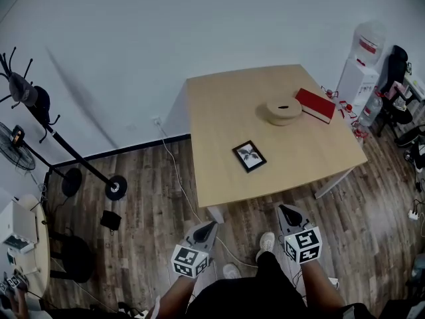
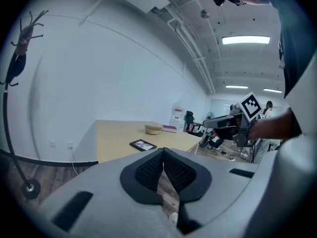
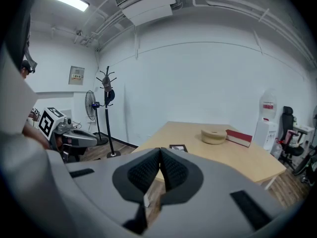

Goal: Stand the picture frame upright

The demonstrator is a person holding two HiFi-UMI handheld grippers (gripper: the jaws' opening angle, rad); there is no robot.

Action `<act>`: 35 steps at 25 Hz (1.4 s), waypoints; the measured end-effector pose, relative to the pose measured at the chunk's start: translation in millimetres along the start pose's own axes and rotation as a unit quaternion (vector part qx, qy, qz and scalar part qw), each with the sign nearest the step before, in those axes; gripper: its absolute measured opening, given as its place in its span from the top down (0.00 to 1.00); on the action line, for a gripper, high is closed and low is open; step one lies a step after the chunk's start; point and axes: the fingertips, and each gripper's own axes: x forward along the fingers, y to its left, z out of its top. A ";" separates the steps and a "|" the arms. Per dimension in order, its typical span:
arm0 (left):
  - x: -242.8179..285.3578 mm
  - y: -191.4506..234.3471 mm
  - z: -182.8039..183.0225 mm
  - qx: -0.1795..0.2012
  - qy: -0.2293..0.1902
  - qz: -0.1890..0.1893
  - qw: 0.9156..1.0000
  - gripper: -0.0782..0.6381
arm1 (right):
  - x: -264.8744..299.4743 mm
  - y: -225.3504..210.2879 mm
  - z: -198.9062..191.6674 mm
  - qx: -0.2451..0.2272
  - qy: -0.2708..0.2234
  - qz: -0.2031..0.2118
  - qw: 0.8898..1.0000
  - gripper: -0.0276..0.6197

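Observation:
A small black picture frame [image 1: 250, 155] lies flat on the wooden table [image 1: 219, 118], near its front edge. It shows too in the left gripper view [image 2: 142, 145] and in the right gripper view [image 3: 178, 148]. My left gripper [image 1: 212, 226] is held short of the table's near edge, over the floor, jaws shut and empty. My right gripper [image 1: 283, 209] is also short of that edge, shut on nothing. In each gripper view the tips [image 2: 163, 151] [image 3: 160, 150] meet with nothing between them. The right gripper also shows in the left gripper view [image 2: 204, 124].
A round tan object [image 1: 283, 109] and a red book [image 1: 315, 105] sit at the table's far right. A water dispenser [image 1: 359, 65] and an office chair [image 1: 396, 85] stand right of the table. A coat stand [image 1: 40, 111] and a fan [image 1: 14, 145] are at the left. A white cable [image 1: 176, 171] runs over the wooden floor.

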 end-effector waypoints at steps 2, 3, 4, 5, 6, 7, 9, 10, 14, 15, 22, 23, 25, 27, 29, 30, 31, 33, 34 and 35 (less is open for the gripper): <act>7.4 1.7 3.6 0.005 0.001 0.001 1.000 0.89 | 8.3 -6.1 -0.1 0.001 0.002 0.005 1.000 0.94; 11.0 4.1 5.2 0.007 0.002 0.004 1.000 0.89 | 13.0 -9.2 0.1 0.002 0.002 0.008 1.000 0.94; 14.9 6.9 6.8 0.009 0.003 0.007 1.000 0.89 | 18.0 -12.6 0.5 0.003 0.001 0.011 1.000 0.94; 19.5 9.7 9.0 0.010 0.004 0.011 1.000 0.89 | 23.4 -16.7 0.8 0.004 0.001 0.014 1.000 0.94; 25.1 12.3 11.5 0.010 0.004 0.015 1.000 0.89 | 29.5 -21.7 0.9 0.006 0.001 0.017 1.000 0.94; 31.6 14.5 14.1 0.010 0.005 0.018 1.000 0.89 | 36.3 -27.5 1.3 0.008 0.001 0.020 1.000 0.94; 46.9 18.1 18.5 0.010 0.007 0.024 1.000 0.89 | 51.5 -38.9 3.0 0.013 0.000 0.027 1.000 0.94; 55.4 19.7 20.2 0.010 0.009 0.027 1.000 0.89 | 59.4 -44.0 4.0 0.015 -0.001 0.032 0.999 0.94; 92.0 25.5 35.6 0.002 0.009 0.039 0.999 0.89 | 88.5 -63.3 8.0 0.010 0.005 0.066 0.998 0.94; 101.9 27.0 42.3 0.000 0.005 0.041 0.999 0.89 | 95.0 -69.2 8.9 0.006 0.007 0.076 0.997 0.94; 169.7 39.5 74.2 0.002 -0.003 0.067 0.998 0.89 | 137.7 -108.1 8.8 0.000 0.025 0.127 0.992 0.94; 177.4 40.1 76.0 0.000 -0.003 0.072 0.997 0.89 | 142.8 -111.6 9.5 0.000 0.027 0.134 0.991 0.94; 191.4 39.3 78.9 -0.004 -0.002 0.078 0.997 0.89 | 153.4 -119.5 10.8 -0.002 0.030 0.146 0.989 0.94; 200.1 38.3 80.2 -0.005 0.001 0.083 0.996 0.89 | 164.4 -125.2 10.7 -0.007 0.039 0.159 0.986 0.94; 203.0 40.8 79.6 -0.009 0.003 0.093 0.996 0.89 | 175.6 -126.8 9.7 -0.016 0.050 0.175 0.983 0.94; 203.9 43.3 78.8 -0.012 0.004 0.099 0.995 0.89 | 181.8 -127.3 9.1 -0.020 0.055 0.181 0.982 0.94; 204.7 46.1 77.7 -0.015 0.005 0.105 0.994 0.89 | 188.3 -127.8 7.9 -0.022 0.061 0.187 0.980 0.94; 206.5 51.5 74.0 -0.021 0.009 0.114 0.993 0.89 | 201.5 -130.3 4.5 -0.020 0.071 0.192 0.979 0.94; 207.8 54.3 71.9 -0.024 0.011 0.117 0.993 0.89 | 208.3 -132.9 3.0 -0.018 0.074 0.191 0.979 0.94; 209.2 57.8 70.2 -0.027 0.013 0.119 0.993 0.89 | 215.5 -135.9 2.1 -0.015 0.078 0.188 0.979 0.94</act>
